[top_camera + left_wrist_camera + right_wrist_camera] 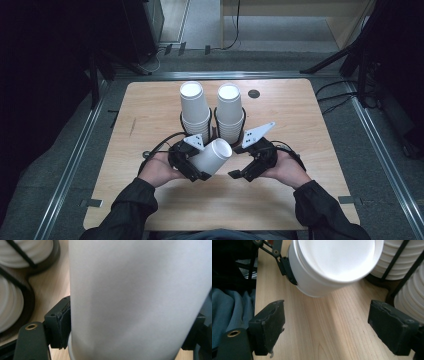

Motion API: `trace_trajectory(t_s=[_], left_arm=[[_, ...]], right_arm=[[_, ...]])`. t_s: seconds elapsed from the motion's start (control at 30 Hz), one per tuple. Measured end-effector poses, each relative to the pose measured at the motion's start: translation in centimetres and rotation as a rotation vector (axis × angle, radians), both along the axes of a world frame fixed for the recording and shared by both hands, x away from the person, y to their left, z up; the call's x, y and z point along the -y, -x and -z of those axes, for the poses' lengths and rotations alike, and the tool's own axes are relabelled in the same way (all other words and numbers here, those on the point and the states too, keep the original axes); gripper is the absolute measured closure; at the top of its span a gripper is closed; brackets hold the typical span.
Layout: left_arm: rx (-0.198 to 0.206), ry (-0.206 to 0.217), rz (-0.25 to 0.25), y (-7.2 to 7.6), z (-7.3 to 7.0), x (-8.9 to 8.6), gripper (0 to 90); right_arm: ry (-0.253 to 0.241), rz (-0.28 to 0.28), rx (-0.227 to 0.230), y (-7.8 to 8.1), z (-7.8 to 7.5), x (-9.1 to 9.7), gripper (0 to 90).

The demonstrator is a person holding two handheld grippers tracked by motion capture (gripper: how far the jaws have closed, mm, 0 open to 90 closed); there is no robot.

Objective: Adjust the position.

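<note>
- Sleeves and hands at 6 o'clock in the high view; left gripper [197,167] clamped on white paper cup [212,156], pads pressing both sides of its wall, cup tilted with base toward 1 o'clock.
- Cup sits mid-table, just below two cup stacks [195,112] in black wire holder [214,131] at 12 o'clock, likely pulled off for handover.
- Right gripper [239,174] at 3 o'clock of cup, jaws spread wide, nothing between them, probably ready to grab the base.
- Wooden table [310,190] underneath.
</note>
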State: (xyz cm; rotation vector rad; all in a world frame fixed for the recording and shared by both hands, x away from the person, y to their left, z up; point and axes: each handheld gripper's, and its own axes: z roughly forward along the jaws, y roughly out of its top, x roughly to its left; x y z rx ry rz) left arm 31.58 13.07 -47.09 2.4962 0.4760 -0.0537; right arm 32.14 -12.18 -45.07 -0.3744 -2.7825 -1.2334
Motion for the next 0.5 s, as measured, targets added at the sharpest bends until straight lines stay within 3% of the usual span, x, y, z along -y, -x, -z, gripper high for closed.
trace_trajectory(t_s=[0.07,0.13,0.27,0.4,0.5], left_arm=[[-0.009,-0.038,0.014,-0.1,0.4,0.2,18.4],[-0.014,-0.05,0.015,-0.1,0.6,0.4,18.4],[-0.011,-0.114,0.034,-0.5,1.2,0.8,18.3],[-0.024,-0.148,0.047,-0.8,1.8,1.3,17.8],[-0.029,-0.163,0.058,-0.7,2.1,1.6,17.8]], right_arm=[[-0.001,-0.016,-0.006,-0.3,0.3,-0.3,14.5],[0.002,-0.019,-0.006,-0.3,0.4,-0.3,14.4],[0.035,-0.022,-0.011,-0.9,1.1,-0.5,14.1],[0.08,0.014,0.009,-1.4,1.7,-0.9,13.4],[0.09,-0.001,0.011,-1.4,1.8,-1.3,13.5]])
